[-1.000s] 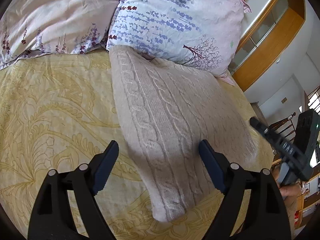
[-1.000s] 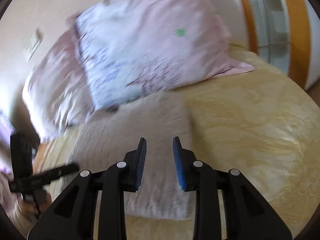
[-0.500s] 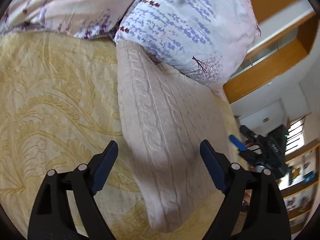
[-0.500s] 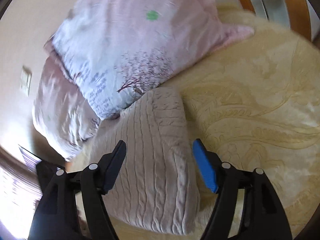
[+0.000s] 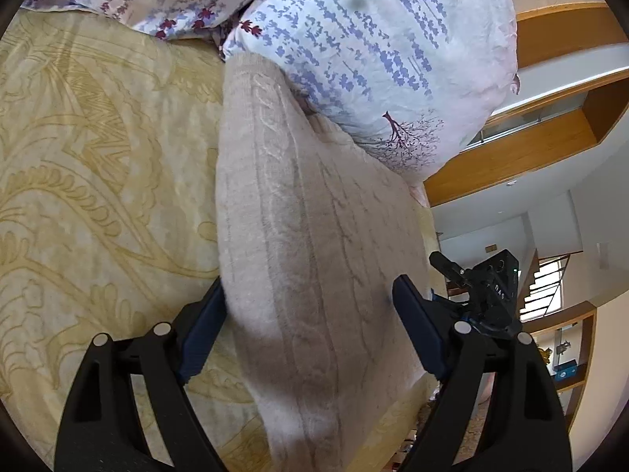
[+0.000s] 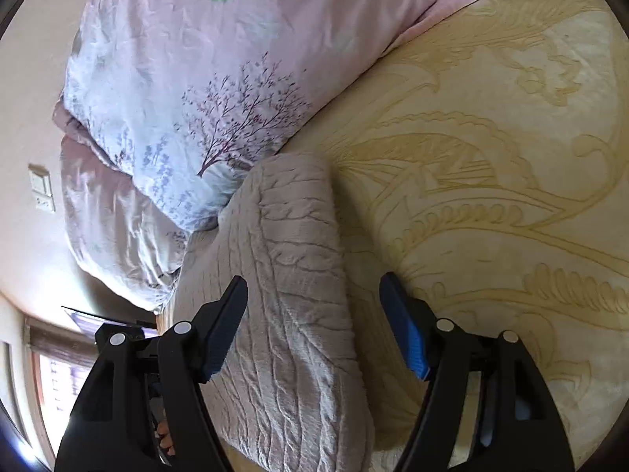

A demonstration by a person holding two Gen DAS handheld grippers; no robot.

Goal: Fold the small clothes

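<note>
A folded beige cable-knit sweater [image 5: 314, 244] lies on the yellow patterned bedspread [image 5: 98, 181], its far end against a floral pillow [image 5: 373, 51]. My left gripper [image 5: 308, 314] is open, its fingers astride the sweater's near end, close above it. My right gripper [image 6: 314, 322] is open too, over the sweater's [image 6: 291, 275] right edge at its near end. The right gripper also shows in the left wrist view [image 5: 483, 291], beyond the sweater's right side.
Two pillows [image 6: 196, 78] lie at the head of the bed, one behind the other. The bedspread [image 6: 491, 157] stretches wide on both sides of the sweater. The bed's edge runs just past the sweater in the left wrist view. Wooden wall trim [image 5: 530, 145] lies beyond.
My right gripper has opened wide and swung over the sweater's right edge. My left gripper has moved forward and lower, so the sweater's near end now lies between its fingers.
</note>
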